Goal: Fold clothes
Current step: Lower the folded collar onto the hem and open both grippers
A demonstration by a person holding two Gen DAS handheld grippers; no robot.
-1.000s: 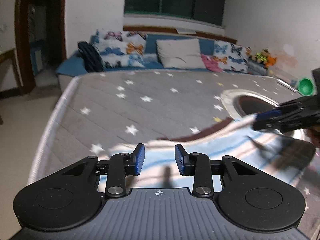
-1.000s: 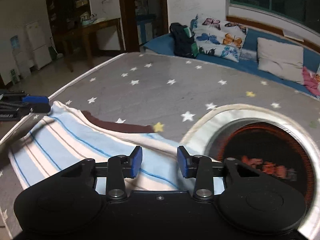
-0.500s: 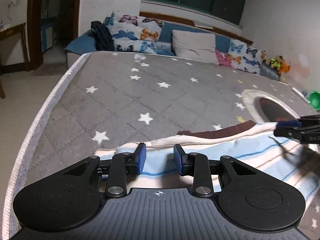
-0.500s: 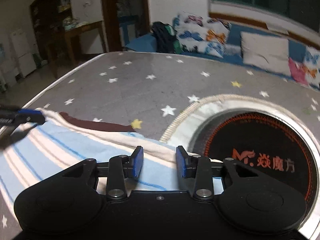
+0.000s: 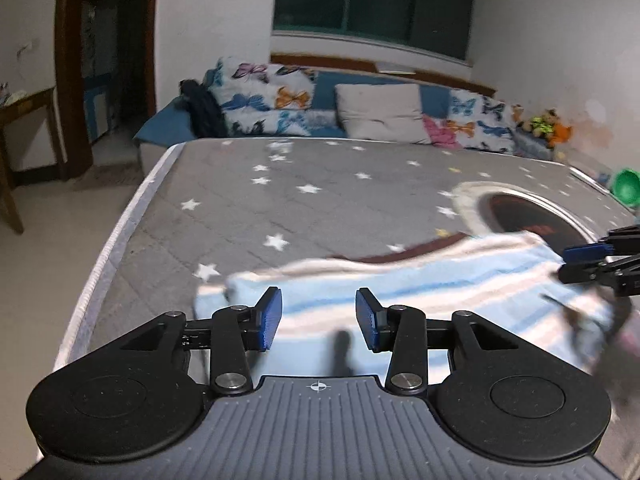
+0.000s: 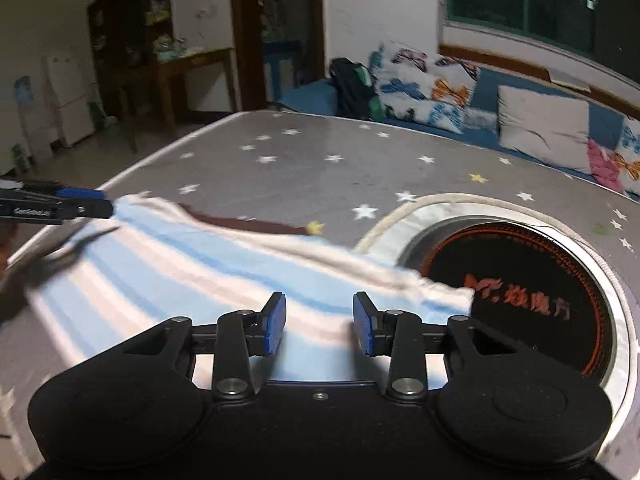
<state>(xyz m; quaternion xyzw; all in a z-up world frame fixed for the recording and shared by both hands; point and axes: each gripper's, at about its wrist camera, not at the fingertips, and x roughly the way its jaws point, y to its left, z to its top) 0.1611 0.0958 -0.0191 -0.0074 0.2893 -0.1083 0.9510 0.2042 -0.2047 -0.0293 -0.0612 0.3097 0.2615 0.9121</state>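
Observation:
A light blue and white striped garment (image 5: 440, 280) with a dark brown band lies spread on the grey star-patterned bed (image 5: 320, 208). My left gripper (image 5: 317, 298) hovers over its left end. Its jaws are opening, and the cloth shows below the gap, not pinched by the pads. My right gripper (image 6: 319, 302) hangs open over the garment's (image 6: 180, 264) right end, near its corner. Each gripper also shows in the other view, the right gripper (image 5: 576, 260) at the cloth's right edge and the left gripper (image 6: 92, 202) at its left edge. Motion blurs the cloth.
A round black plate with orange lettering (image 6: 520, 280) sits in a white ring on the bed, just right of the garment. Butterfly cushions and a sofa (image 5: 376, 112) line the far side. A green object (image 5: 626, 190) is at the right, a wooden table (image 6: 192, 60) beyond the bed's left edge.
The left jaws stand wider apart than before. Both views have shifted across the bed. The garment's left end now shows a bunched, turned-over corner.

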